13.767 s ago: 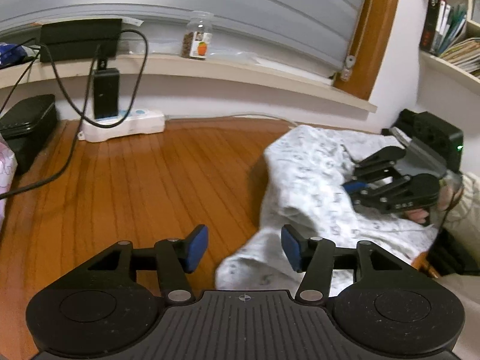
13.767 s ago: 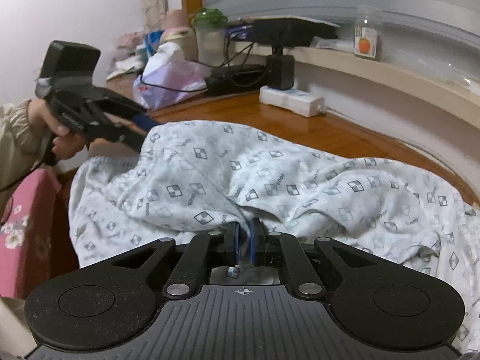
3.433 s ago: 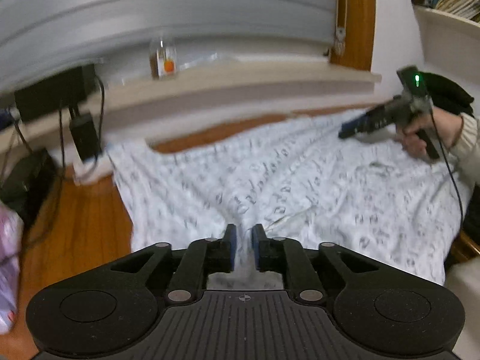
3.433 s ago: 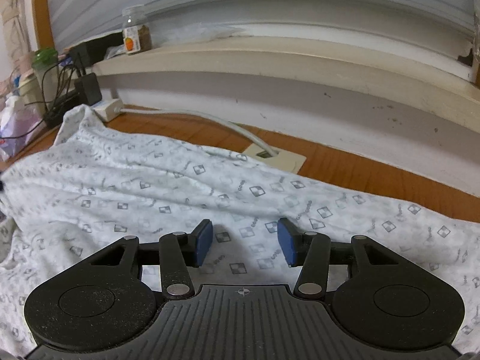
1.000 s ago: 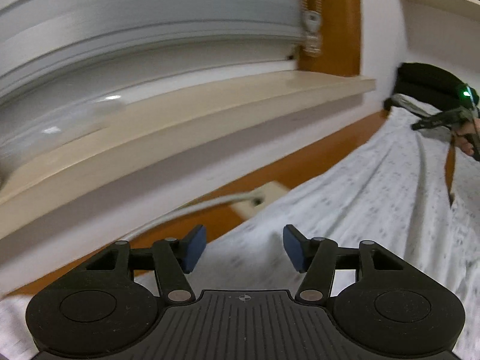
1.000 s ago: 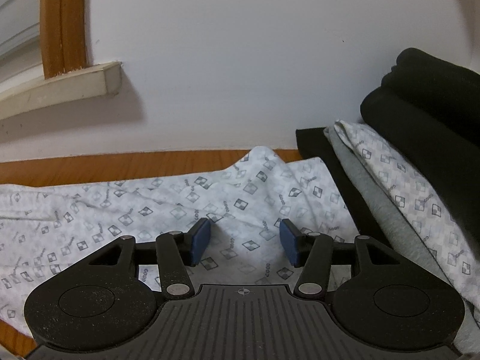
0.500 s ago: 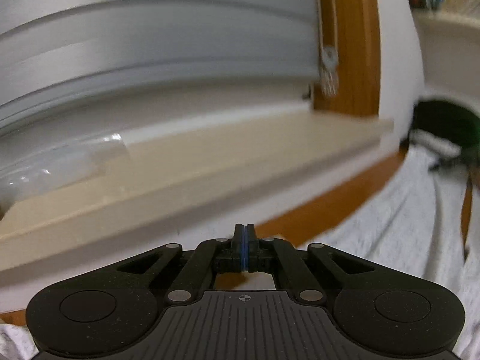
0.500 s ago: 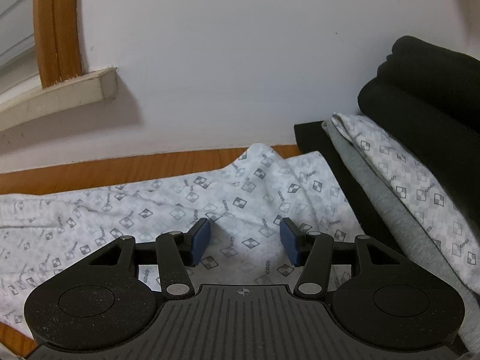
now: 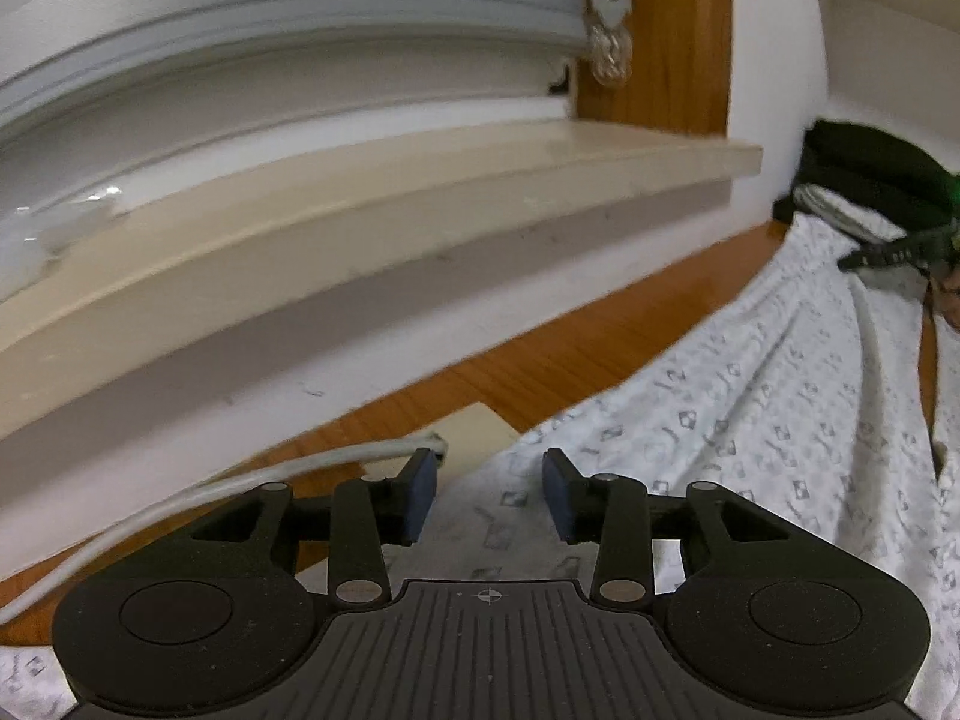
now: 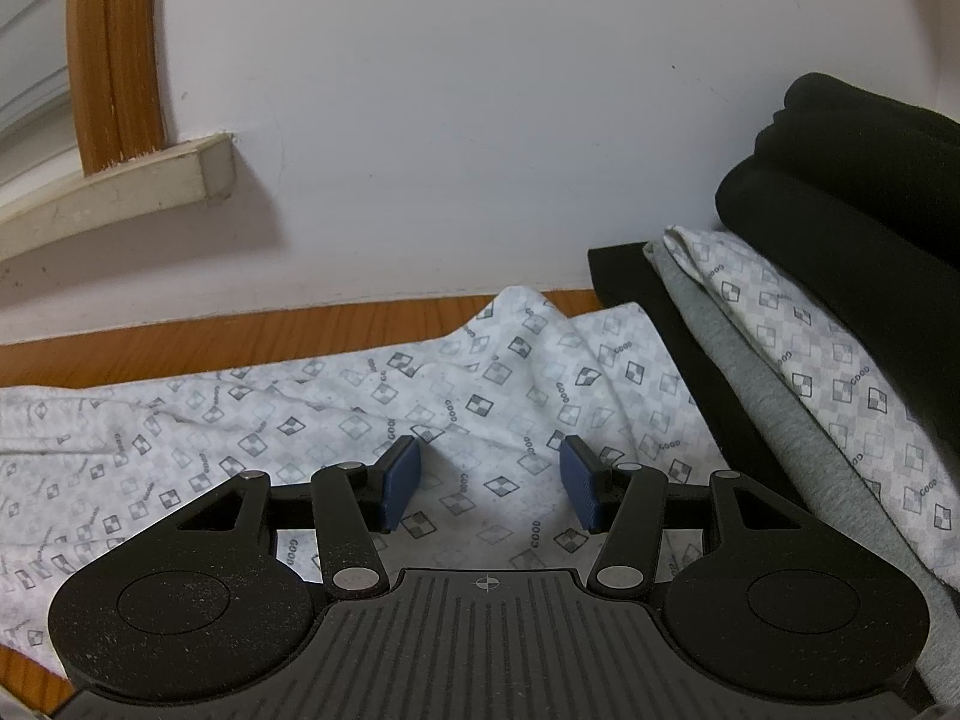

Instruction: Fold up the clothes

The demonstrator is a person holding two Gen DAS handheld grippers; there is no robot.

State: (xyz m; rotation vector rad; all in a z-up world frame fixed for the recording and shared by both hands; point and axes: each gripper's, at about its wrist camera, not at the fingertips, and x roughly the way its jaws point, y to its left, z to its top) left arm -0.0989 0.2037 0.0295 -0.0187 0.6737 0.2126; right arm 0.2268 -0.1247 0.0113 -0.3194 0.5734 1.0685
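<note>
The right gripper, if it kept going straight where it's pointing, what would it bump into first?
Most likely the patterned cloth spread on the wooden floor: the right gripper tilts down at it with open fingers. The white wall lies farther behind. Depth is hard to judge.

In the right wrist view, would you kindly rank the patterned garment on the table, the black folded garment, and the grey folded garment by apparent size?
1. Patterned garment, largest.
2. Black folded garment, partly cropped.
3. Grey folded garment, smallest; mostly covered, so only its edge counts.
</note>
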